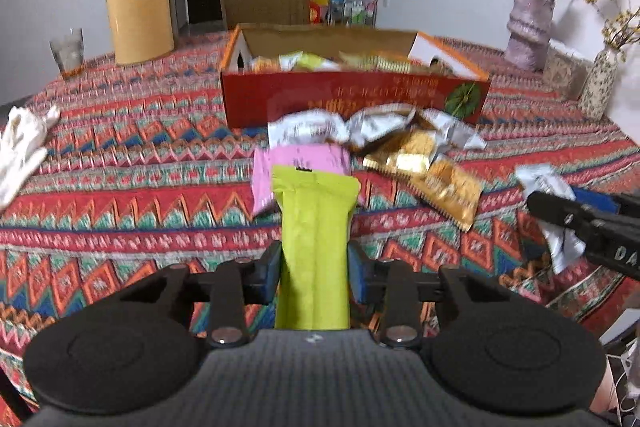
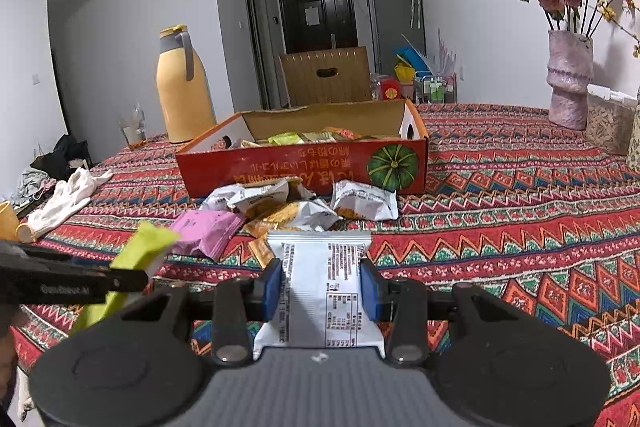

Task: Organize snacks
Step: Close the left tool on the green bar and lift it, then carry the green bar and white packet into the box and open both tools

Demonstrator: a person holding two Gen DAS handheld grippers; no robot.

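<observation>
Between the blue pads of the left gripper (image 1: 314, 267) sits a lime-green snack packet (image 1: 316, 227), pads pressed to its sides, the packet pointing out over the patterned tablecloth (image 1: 132, 187). Over on the right, the right gripper (image 2: 322, 291) is clamped on a white snack packet (image 2: 320, 291), printed back facing up. Just beyond the green one lies a pink packet (image 1: 300, 163) flat on the cloth, and past that a loose heap of white and gold snack packets (image 1: 404, 147) touching one another. Behind the heap stands the open red cardboard box (image 2: 304, 167) with the pumpkin picture, more packets inside. Further back: a yellow thermos jug (image 2: 180, 87), a drinking glass (image 1: 68, 53), a vase of pink flowers (image 2: 568, 79).
</observation>
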